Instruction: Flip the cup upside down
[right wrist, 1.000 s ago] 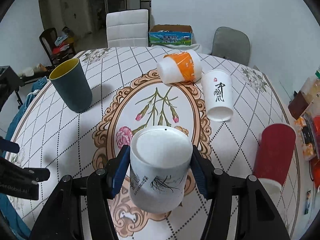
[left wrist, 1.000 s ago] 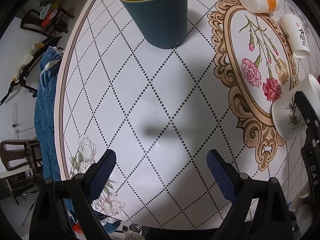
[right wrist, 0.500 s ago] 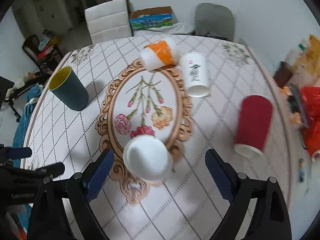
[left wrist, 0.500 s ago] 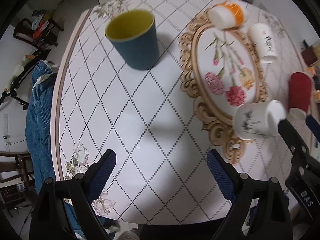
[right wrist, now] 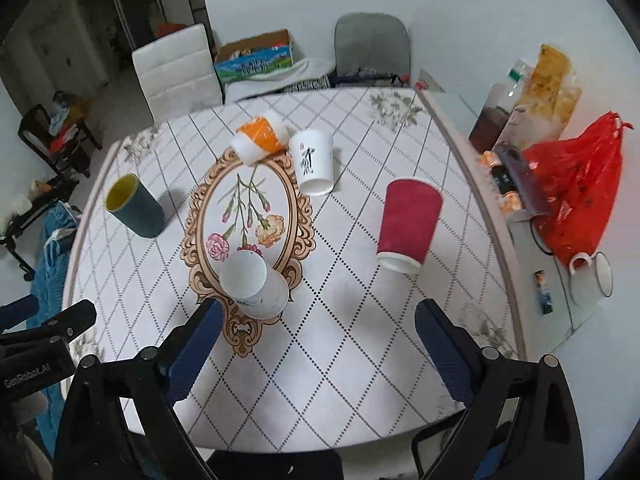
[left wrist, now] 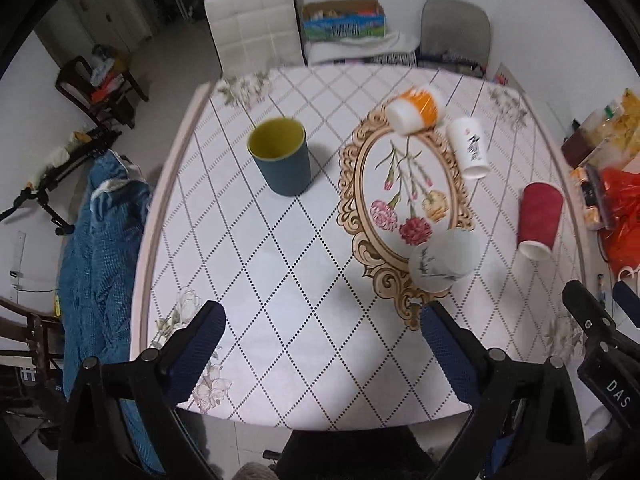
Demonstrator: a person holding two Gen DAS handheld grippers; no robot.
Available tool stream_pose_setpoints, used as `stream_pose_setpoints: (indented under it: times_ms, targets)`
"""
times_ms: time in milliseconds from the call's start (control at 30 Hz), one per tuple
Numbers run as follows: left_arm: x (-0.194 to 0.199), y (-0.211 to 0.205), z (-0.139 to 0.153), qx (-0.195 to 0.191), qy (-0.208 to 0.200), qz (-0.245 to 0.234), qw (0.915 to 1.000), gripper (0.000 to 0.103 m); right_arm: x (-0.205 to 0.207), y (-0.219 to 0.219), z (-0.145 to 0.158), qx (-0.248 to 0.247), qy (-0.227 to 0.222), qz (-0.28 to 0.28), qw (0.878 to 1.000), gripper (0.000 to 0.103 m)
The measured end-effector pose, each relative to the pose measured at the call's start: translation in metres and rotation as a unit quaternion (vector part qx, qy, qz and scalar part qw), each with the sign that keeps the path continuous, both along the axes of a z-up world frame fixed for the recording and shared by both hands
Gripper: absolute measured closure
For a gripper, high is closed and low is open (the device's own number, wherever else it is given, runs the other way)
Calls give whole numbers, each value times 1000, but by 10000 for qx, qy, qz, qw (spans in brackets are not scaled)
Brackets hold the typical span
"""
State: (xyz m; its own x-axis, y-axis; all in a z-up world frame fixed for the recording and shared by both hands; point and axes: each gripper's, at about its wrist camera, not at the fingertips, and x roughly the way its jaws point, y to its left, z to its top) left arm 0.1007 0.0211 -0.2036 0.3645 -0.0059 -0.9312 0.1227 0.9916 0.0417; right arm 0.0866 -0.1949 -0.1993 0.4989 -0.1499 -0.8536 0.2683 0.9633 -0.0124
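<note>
both grippers pulled back w/ jaws apart, holding nothing: left gripper (left wrist: 322, 344), right gripper (right wrist: 318, 332). white cup (right wrist: 254, 285) sits mouth-down on table (right wrist: 360, 320) at the oval motif's near end. flip looks done. teal cup (left wrist: 282, 160) upright, maybe next.

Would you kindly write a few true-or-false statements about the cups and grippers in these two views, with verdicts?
1. The dark teal cup stands upright with its mouth up. True.
2. The right gripper is shut on the white cup with the plant print. False: its jaws are wide open and hold nothing; the cup stands upside down on the table.
3. The red cup stands mouth down. True.
4. The orange and white cup stands upright. False: it lies on its side.
5. The left gripper holds the dark teal cup. False: it is open and empty.
</note>
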Motion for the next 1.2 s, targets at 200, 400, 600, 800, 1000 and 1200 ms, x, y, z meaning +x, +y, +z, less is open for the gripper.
stream_pose_setpoints:
  times_ms: [200, 400, 600, 800, 1000, 1200]
  targets:
    - [-45, -7, 46, -43, -478, -5, 9988, 3, -48, 2, 51, -214, -281, 129, 9993, 5]
    - [-83, -4, 86, -137, -847, 50, 9963, 3, -98, 2, 102, -282, -635, 213, 9974, 5]
    - [-122, 5, 123, -244, -1144, 174, 9930, 3, -141, 8, 149, -399, -981, 356, 9937, 5]
    - [-152, 15, 157, -345, -1446, 297, 9884, 3, -174, 22, 186, -490, -1246, 524, 9896, 5]
    - [-169, 23, 175, -353, -1590, 354, 9860, 3, -197, 38, 212, -562, -1457, 706, 9852, 5]
    - [-181, 23, 185, -322, -1679, 297, 9848, 3, -207, 44, 220, -521, -1464, 760, 9849, 5]
